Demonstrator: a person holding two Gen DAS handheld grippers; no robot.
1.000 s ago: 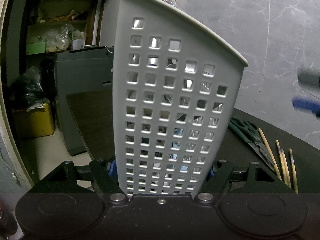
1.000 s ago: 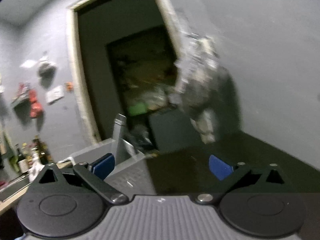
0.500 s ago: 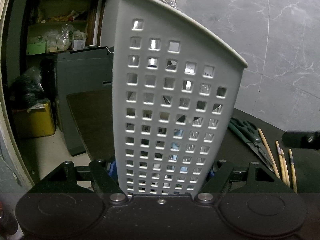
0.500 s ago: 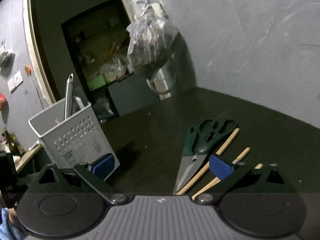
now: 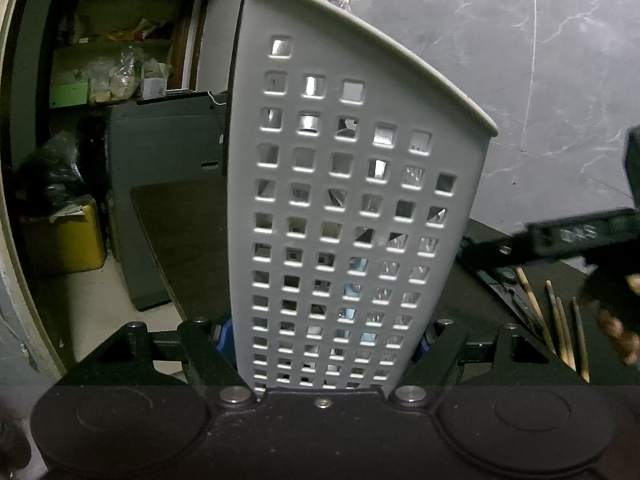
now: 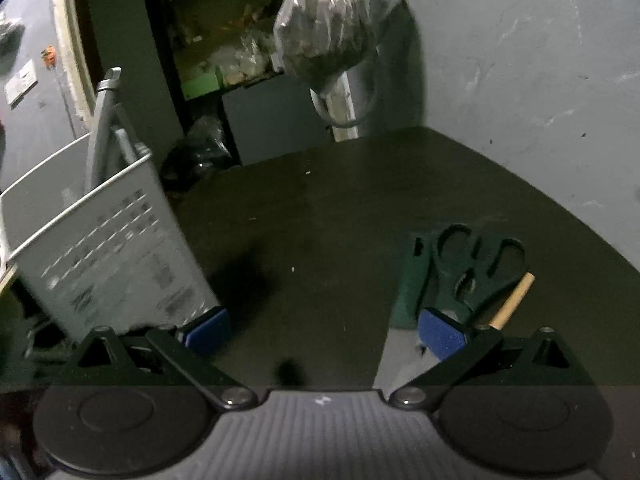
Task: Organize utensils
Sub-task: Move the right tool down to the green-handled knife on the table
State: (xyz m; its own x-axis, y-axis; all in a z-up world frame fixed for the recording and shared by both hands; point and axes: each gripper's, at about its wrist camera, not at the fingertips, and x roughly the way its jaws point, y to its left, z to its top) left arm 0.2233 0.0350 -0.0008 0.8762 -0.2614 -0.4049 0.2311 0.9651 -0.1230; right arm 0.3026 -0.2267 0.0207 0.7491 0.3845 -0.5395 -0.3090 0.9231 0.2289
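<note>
A white perforated utensil basket point(image 5: 352, 200) fills the left wrist view, and my left gripper point(image 5: 324, 340) is shut on its lower part, one blue pad on each side. The right wrist view shows the same basket point(image 6: 112, 248) at the left with metal utensil handles point(image 6: 105, 120) standing in it. My right gripper point(image 6: 324, 332) is open over the dark table point(image 6: 320, 208) with nothing between its pads. Dark green scissors point(image 6: 468, 264) lie just beyond its right pad, beside a wooden chopstick point(image 6: 514, 300). Several chopsticks point(image 5: 560, 320) lie right of the basket.
A filled plastic bag point(image 6: 332, 28) hangs by the grey wall at the table's far edge. Behind is a doorway with cluttered shelves, a grey cabinet point(image 5: 160, 160) and a yellow box point(image 5: 64, 240) on the floor. The hand holding the right gripper point(image 5: 618, 320) shows at the right.
The right gripper has swung down from facing the doorway to the table and come close to the scissors. Its black frame entered the left wrist view from the right. Basket and left gripper kept still.
</note>
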